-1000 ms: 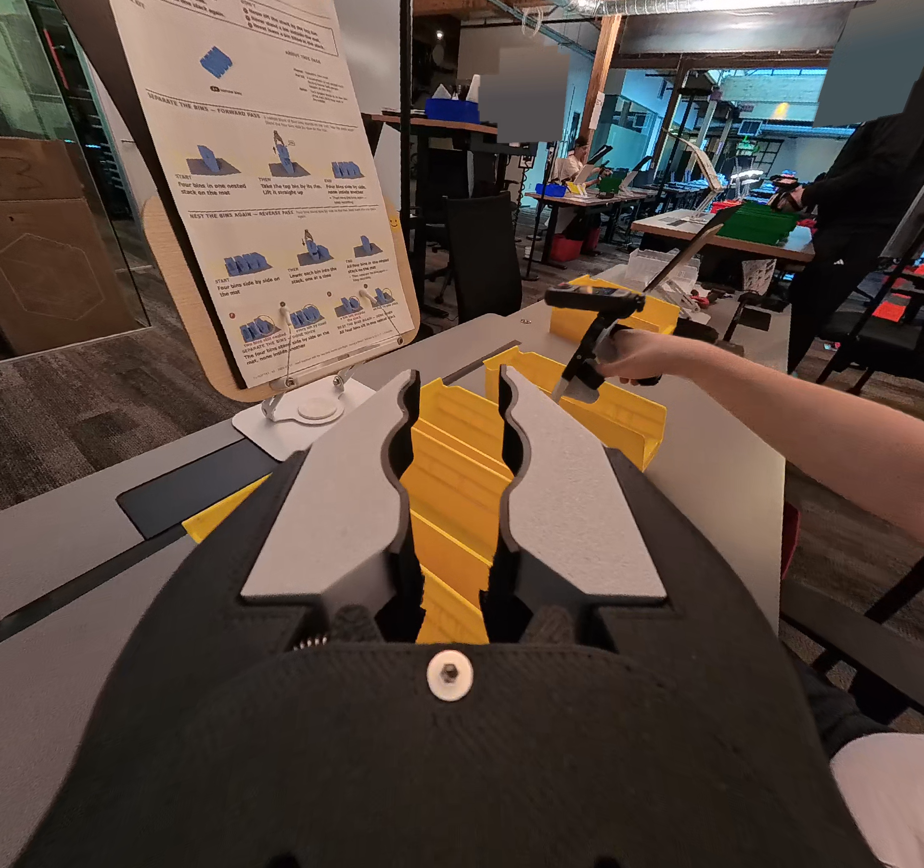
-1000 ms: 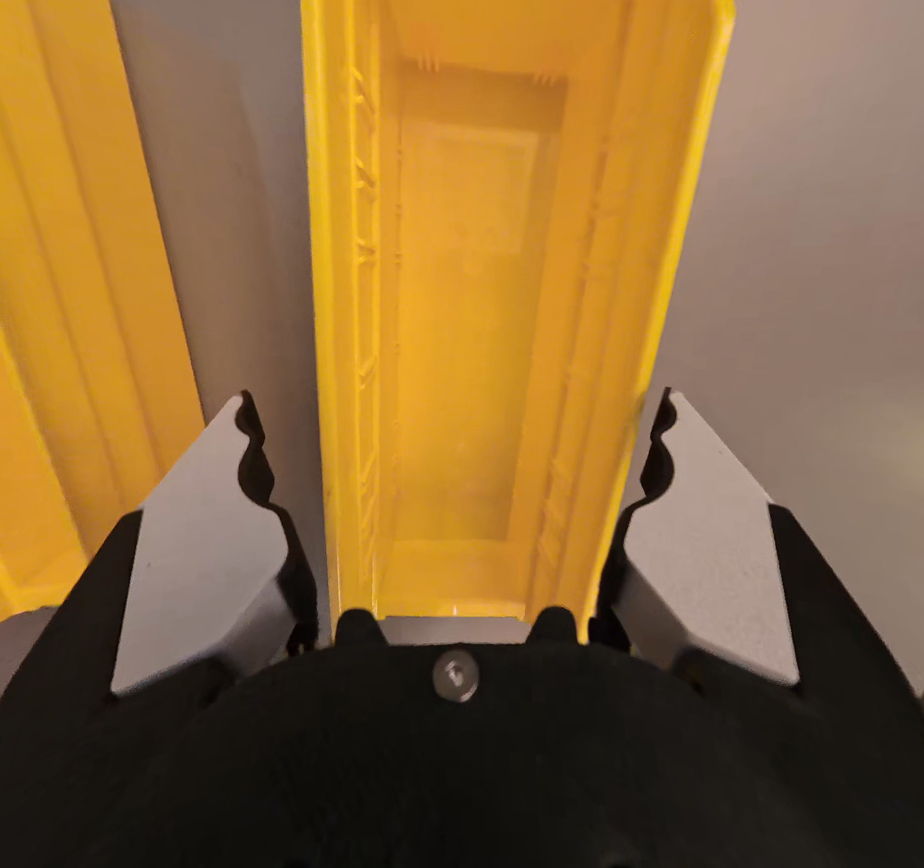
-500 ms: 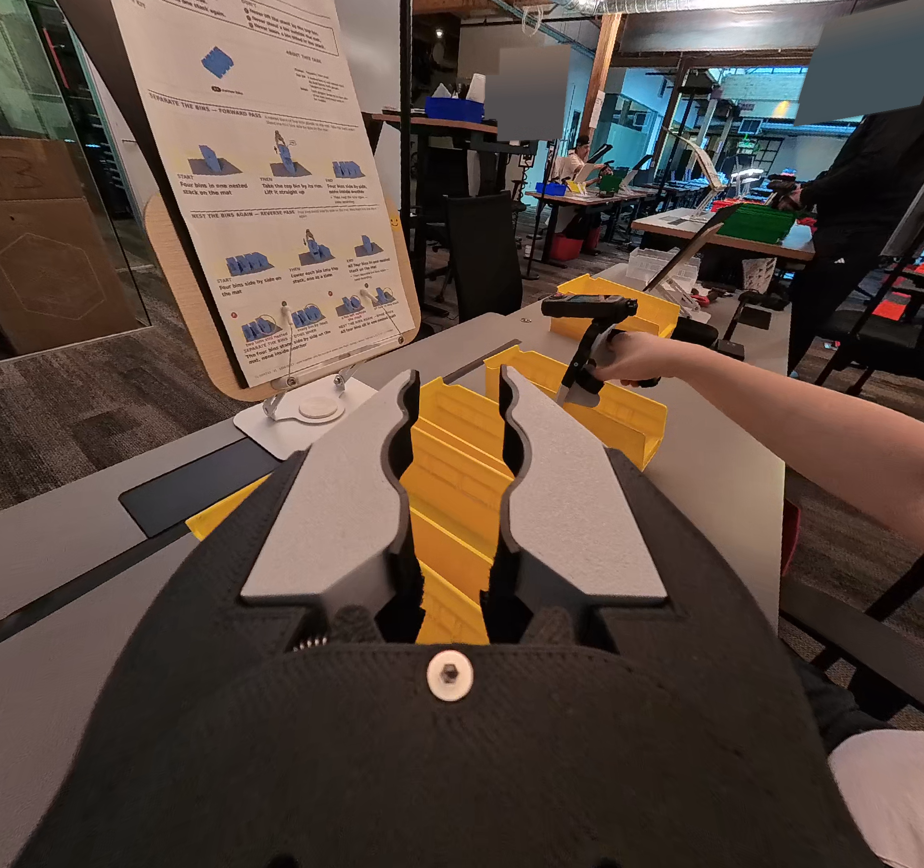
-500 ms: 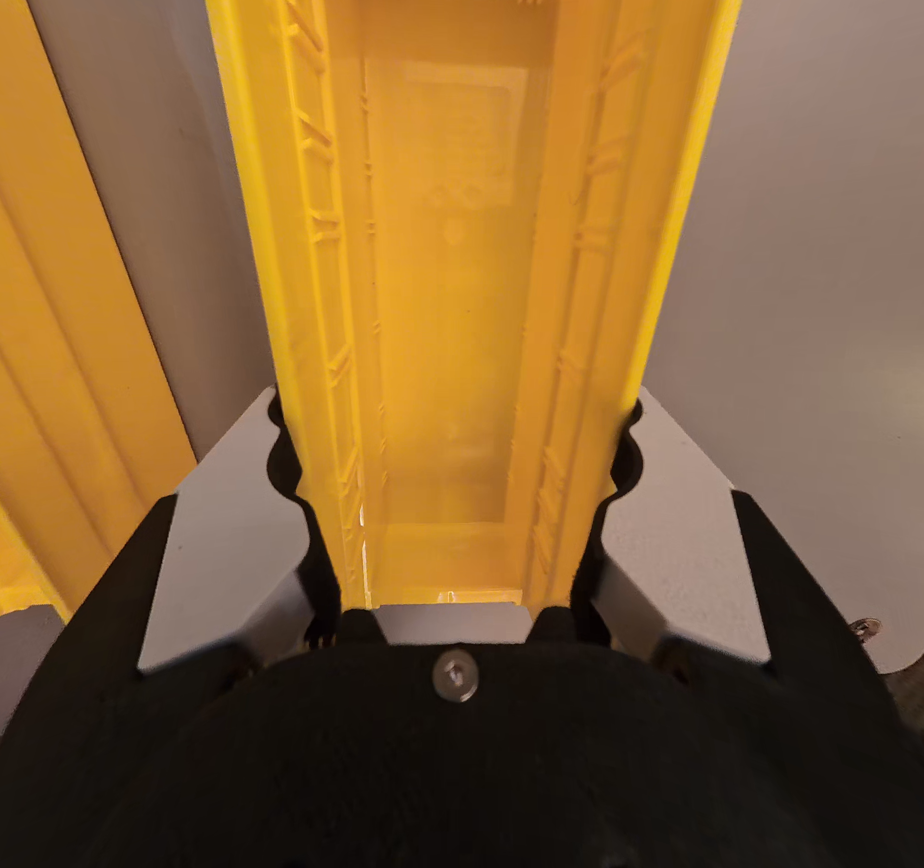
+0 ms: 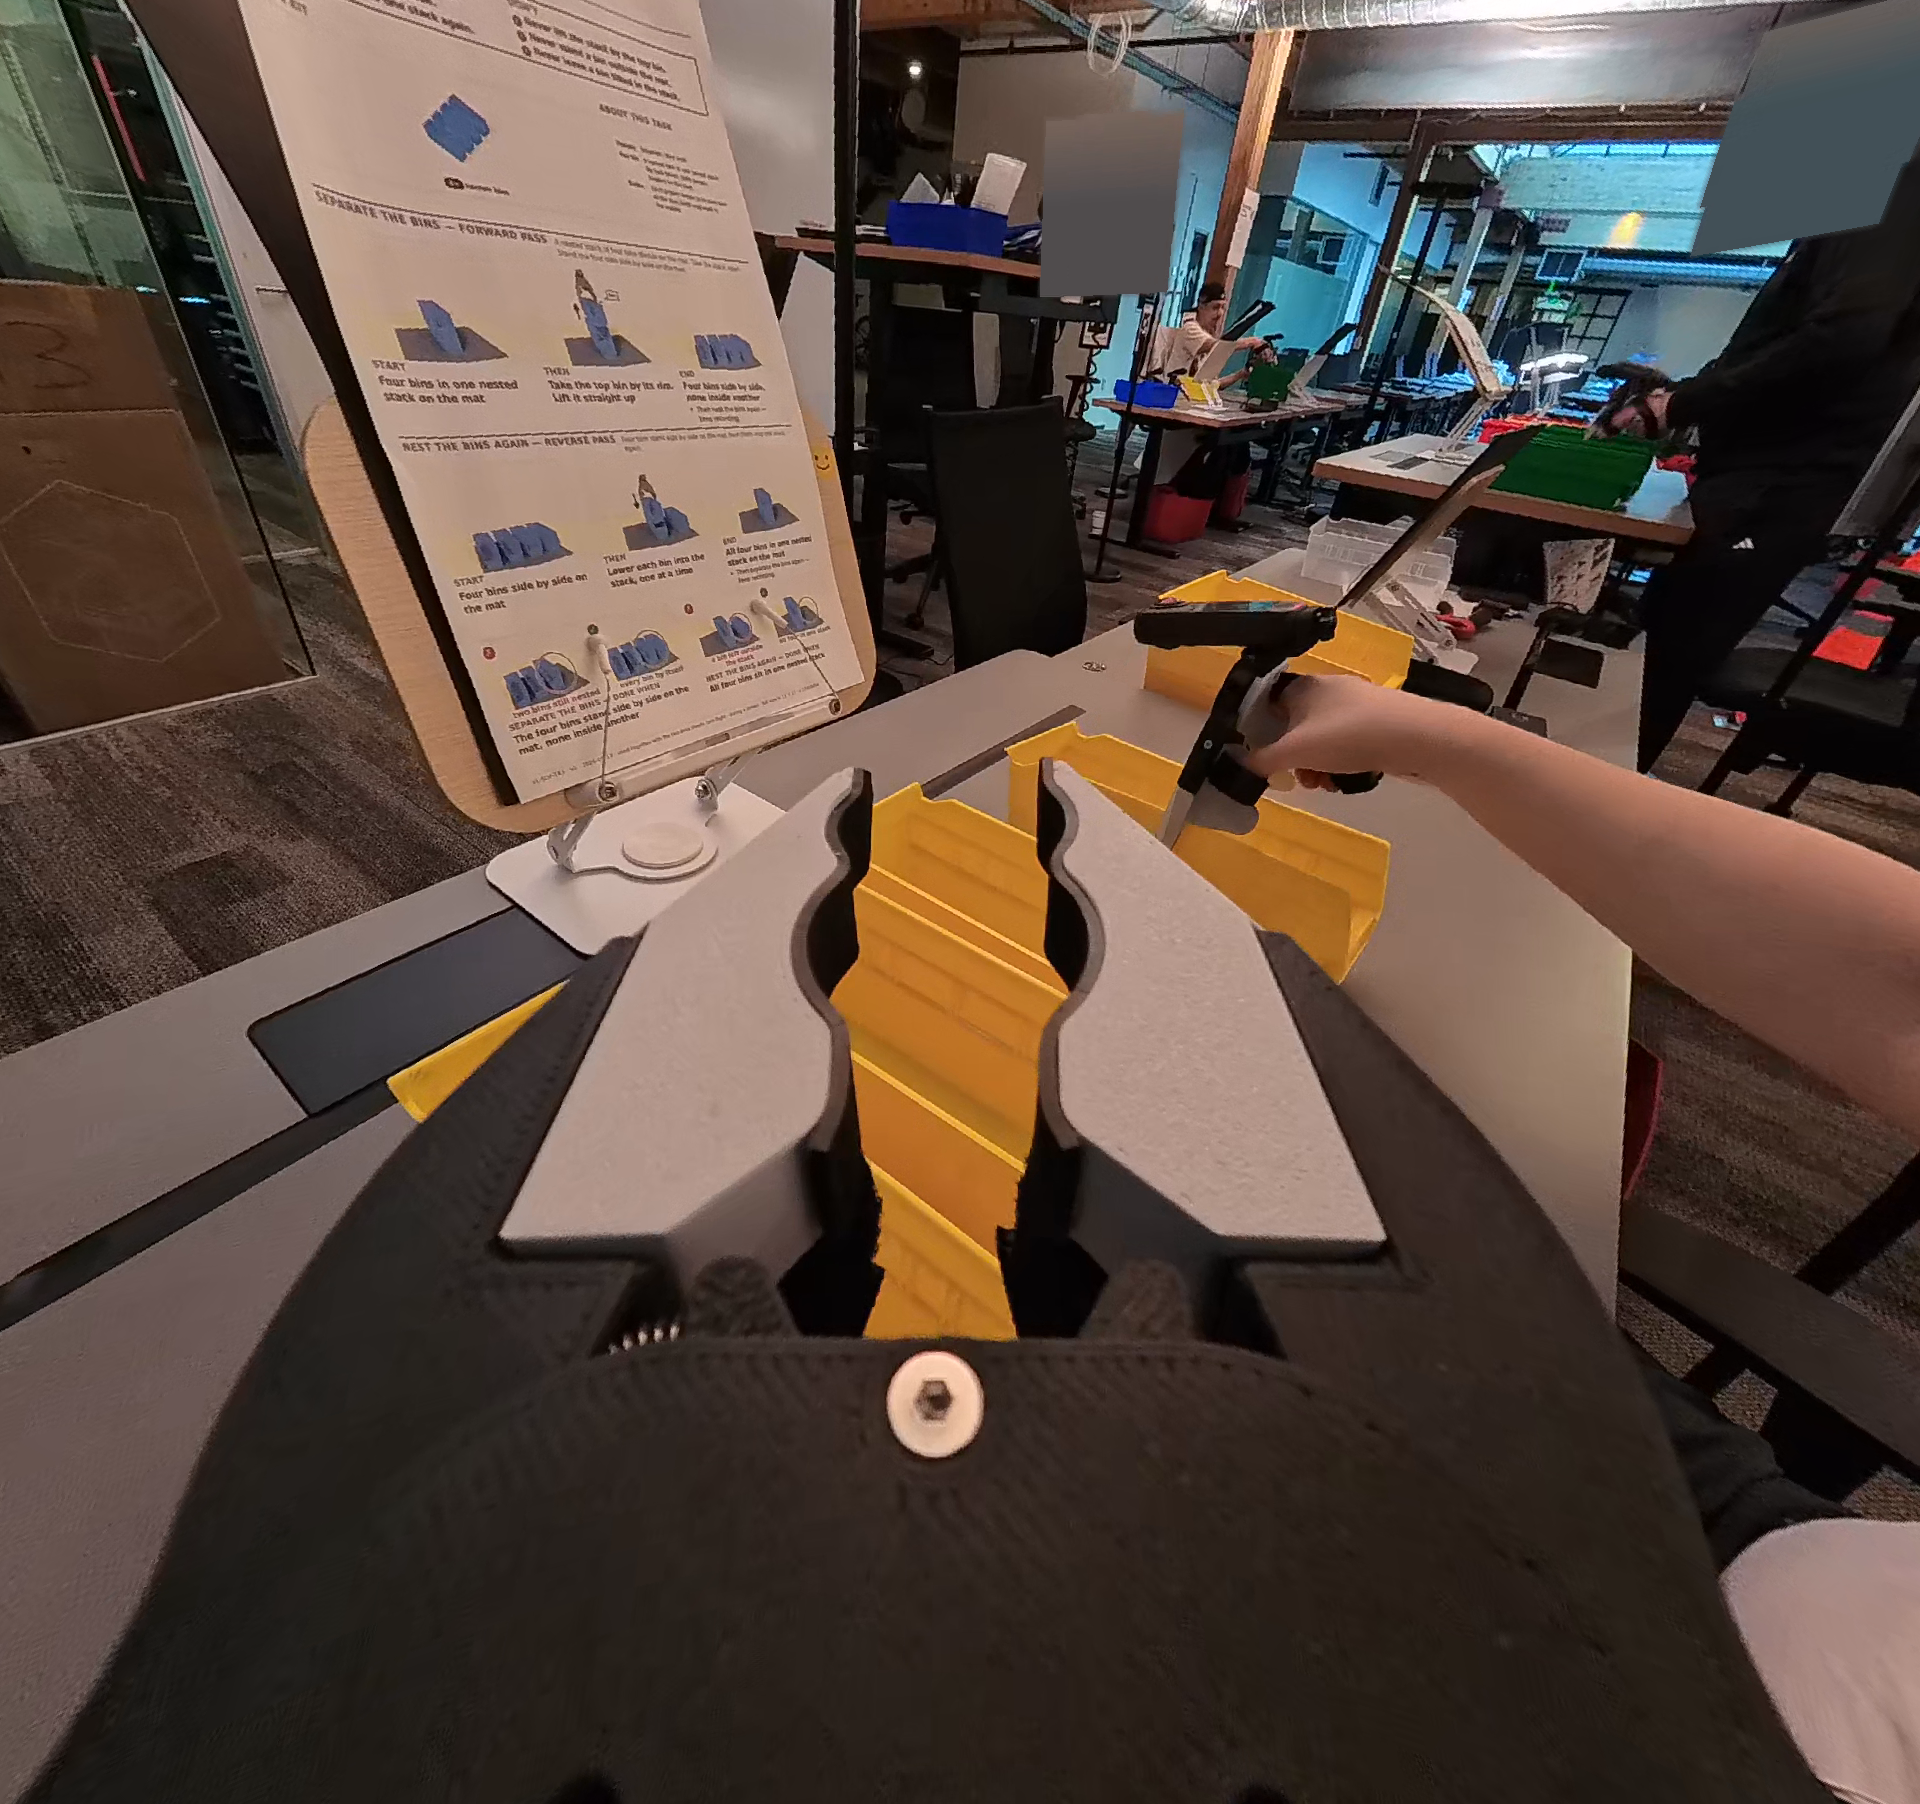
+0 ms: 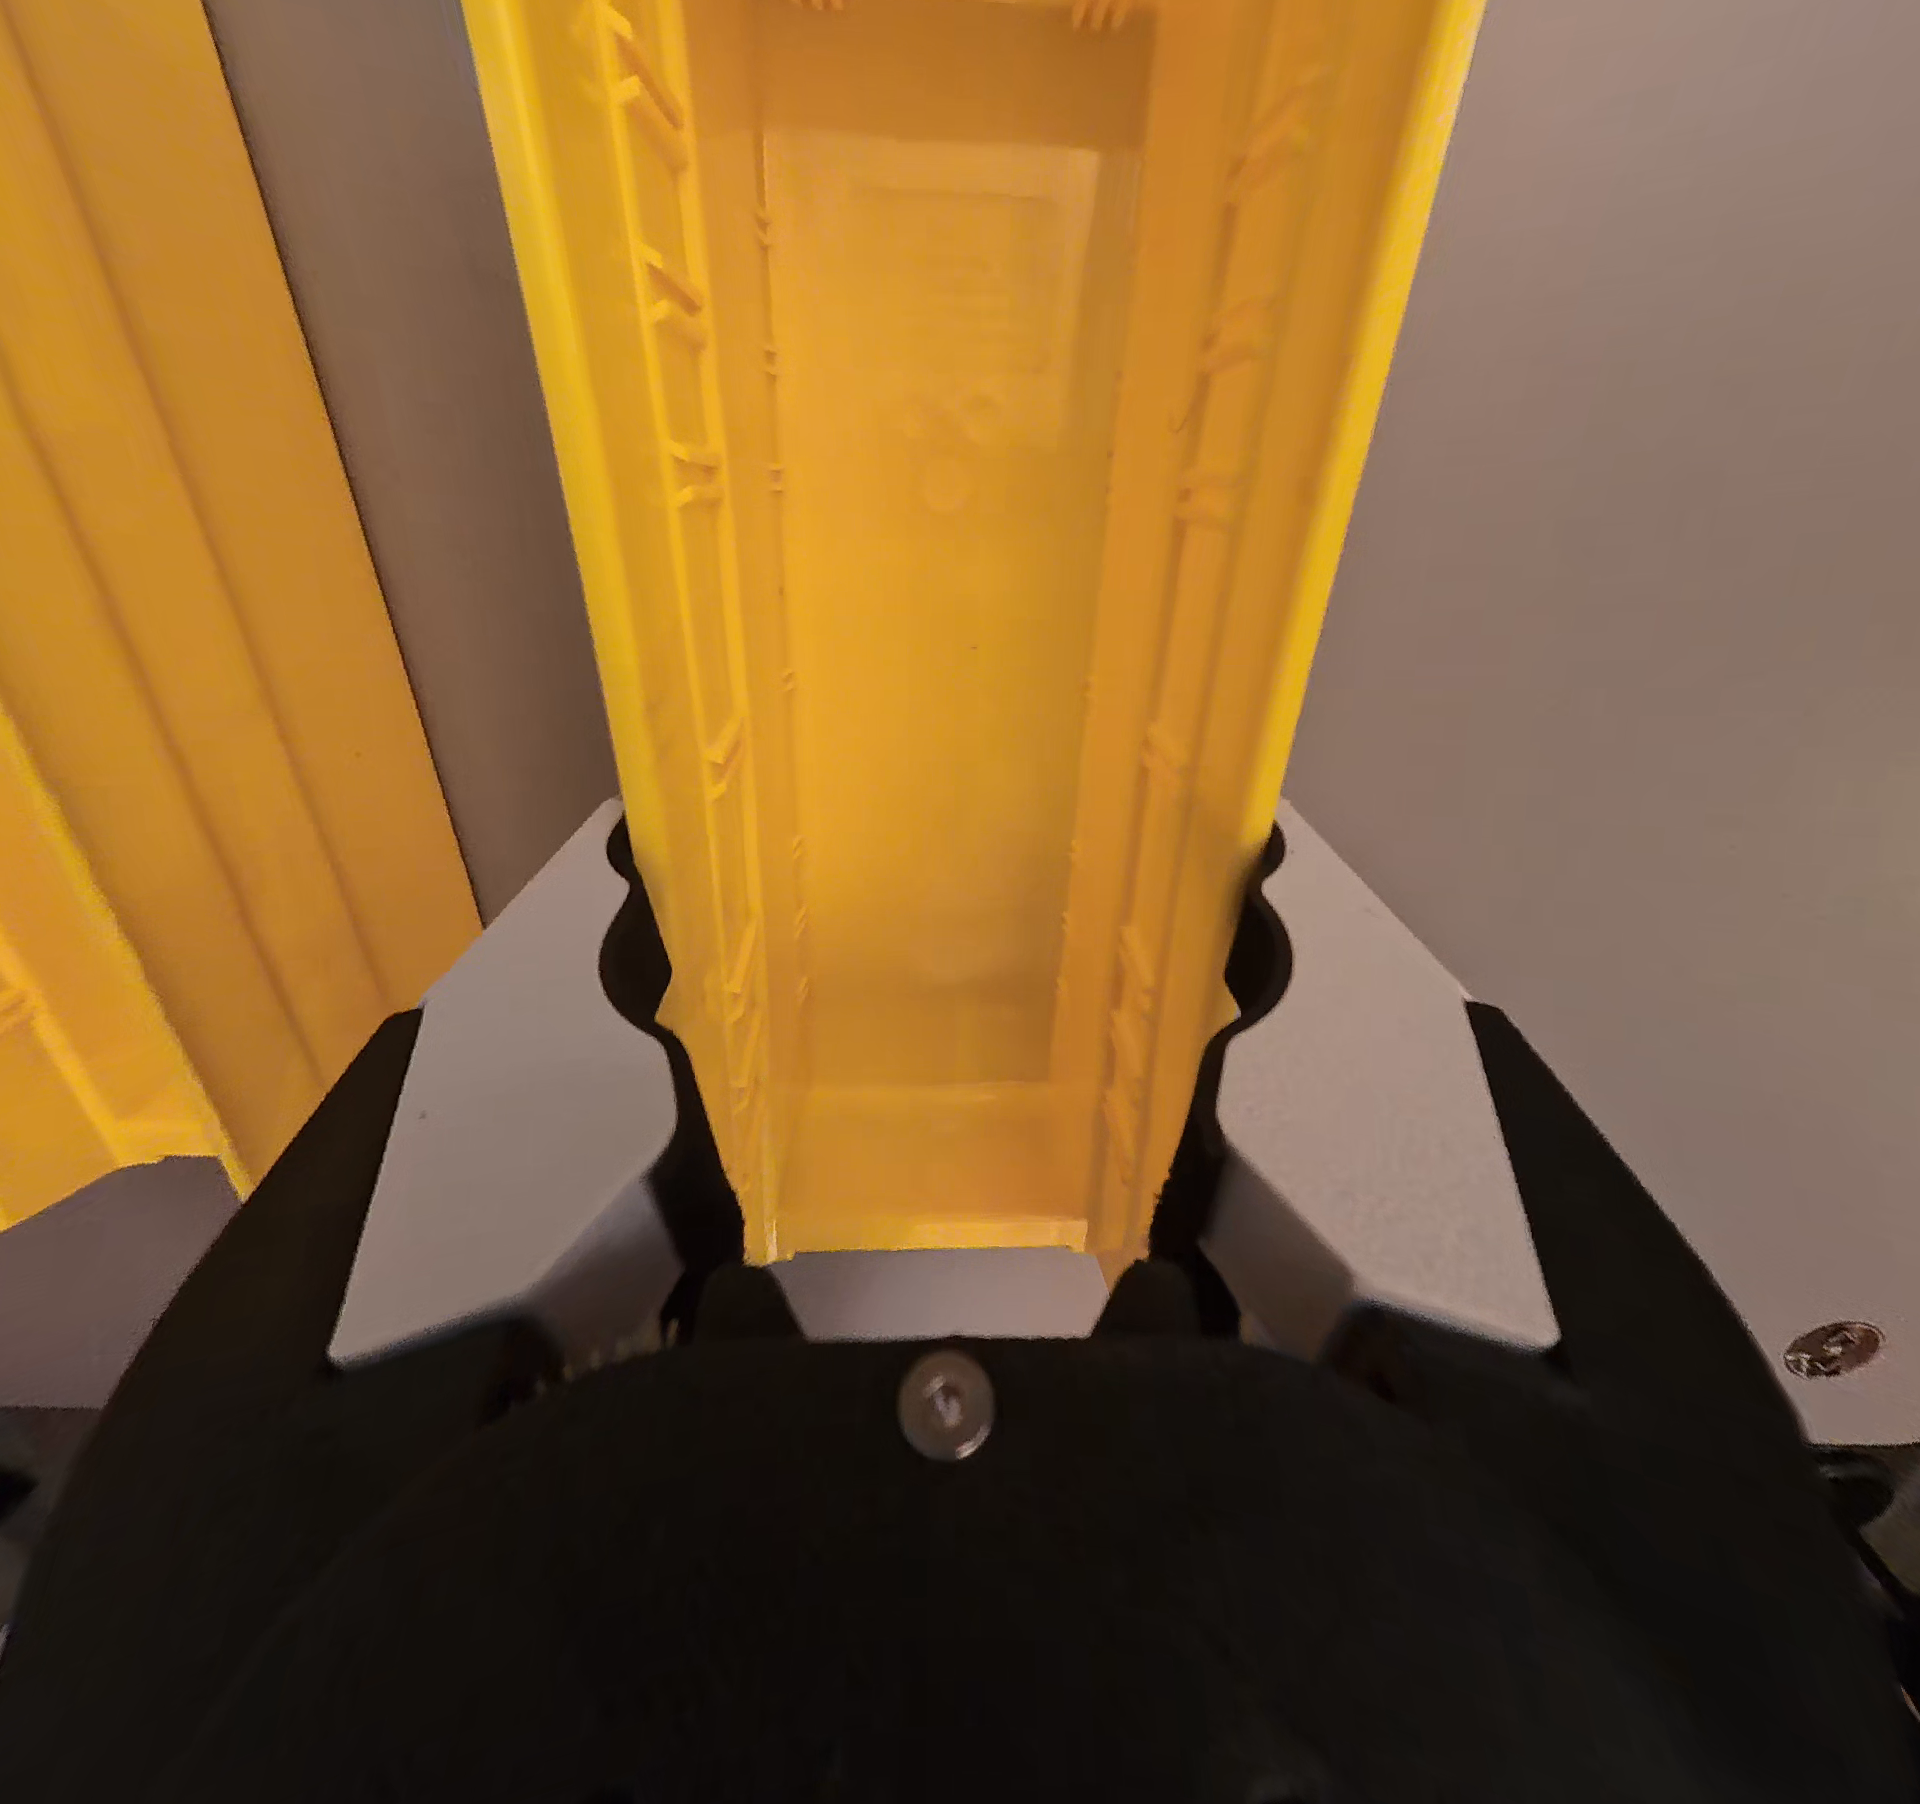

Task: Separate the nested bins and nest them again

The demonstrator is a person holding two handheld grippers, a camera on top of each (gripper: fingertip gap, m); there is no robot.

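Right claw [image 6: 951, 923] shut across bin [image 6: 935, 507], one pad on each long wall, near short end. Bin runs straight away from your claw, flat on bench [image 6: 1610, 507]. Next bin [image 6: 156, 611] lies just left, same way. Left claw [image 5: 948, 819] part open, holds nothing, hangs over other bins [image 5: 935, 975]. Right claw does the lift.
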